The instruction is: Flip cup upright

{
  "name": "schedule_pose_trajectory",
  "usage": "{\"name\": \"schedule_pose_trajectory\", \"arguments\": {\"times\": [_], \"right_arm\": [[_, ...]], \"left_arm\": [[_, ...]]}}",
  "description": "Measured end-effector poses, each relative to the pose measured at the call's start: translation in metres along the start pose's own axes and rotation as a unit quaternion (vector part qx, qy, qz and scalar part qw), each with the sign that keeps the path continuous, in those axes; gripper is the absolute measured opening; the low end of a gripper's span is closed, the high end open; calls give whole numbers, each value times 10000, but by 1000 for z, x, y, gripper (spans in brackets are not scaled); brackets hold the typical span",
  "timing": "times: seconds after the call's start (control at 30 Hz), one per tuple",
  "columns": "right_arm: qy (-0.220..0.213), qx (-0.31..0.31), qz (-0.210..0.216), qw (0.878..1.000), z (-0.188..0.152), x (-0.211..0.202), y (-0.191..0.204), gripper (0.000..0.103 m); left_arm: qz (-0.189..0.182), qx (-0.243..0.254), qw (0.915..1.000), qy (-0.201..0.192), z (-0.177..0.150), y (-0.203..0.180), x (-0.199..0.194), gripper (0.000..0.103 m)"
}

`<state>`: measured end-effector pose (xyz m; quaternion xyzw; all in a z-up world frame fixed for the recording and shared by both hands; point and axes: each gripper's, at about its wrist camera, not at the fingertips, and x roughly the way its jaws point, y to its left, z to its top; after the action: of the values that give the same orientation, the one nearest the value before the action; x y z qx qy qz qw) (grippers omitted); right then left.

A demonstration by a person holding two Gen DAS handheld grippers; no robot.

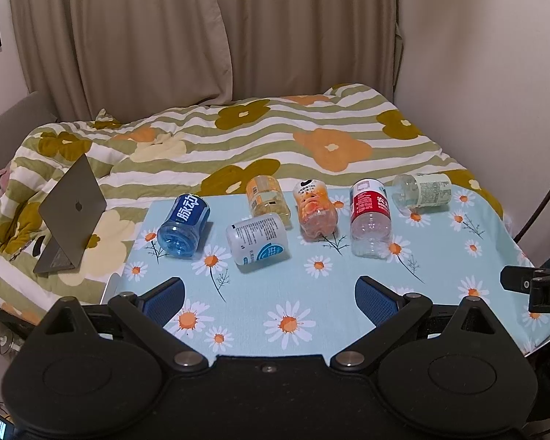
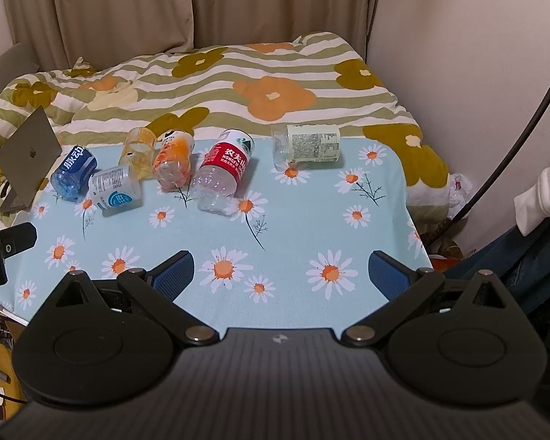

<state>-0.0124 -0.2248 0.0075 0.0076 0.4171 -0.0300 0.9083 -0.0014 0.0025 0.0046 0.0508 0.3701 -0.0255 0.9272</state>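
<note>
Six cut-bottle cups lie toppled along the table's [image 2: 385, 198] far edge. Both grippers, left [image 1: 269, 299] and right [image 2: 280, 273], hover spread, empty, near edge. Red-label cup [image 2: 222, 174] lies dead ahead of right gripper, axis pointing roughly toward it; right is nearer.

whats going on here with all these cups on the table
A person holds a tool in each hand over a daisy-print table. Six cut-off bottle cups lie on their sides, from the blue cup to the pale-label cup. The left tool and right tool are both open, touching nothing; no cup is upright yet.
</note>
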Motion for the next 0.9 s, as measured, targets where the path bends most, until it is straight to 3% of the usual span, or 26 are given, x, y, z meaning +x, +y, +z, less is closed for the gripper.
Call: {"name": "schedule_pose_trajectory", "arguments": {"times": [0.9], "right_arm": [[169, -76, 56, 9998, 3, 12, 12, 103]], "left_arm": [[89, -140, 9998, 108, 3, 10, 11, 101]]}}
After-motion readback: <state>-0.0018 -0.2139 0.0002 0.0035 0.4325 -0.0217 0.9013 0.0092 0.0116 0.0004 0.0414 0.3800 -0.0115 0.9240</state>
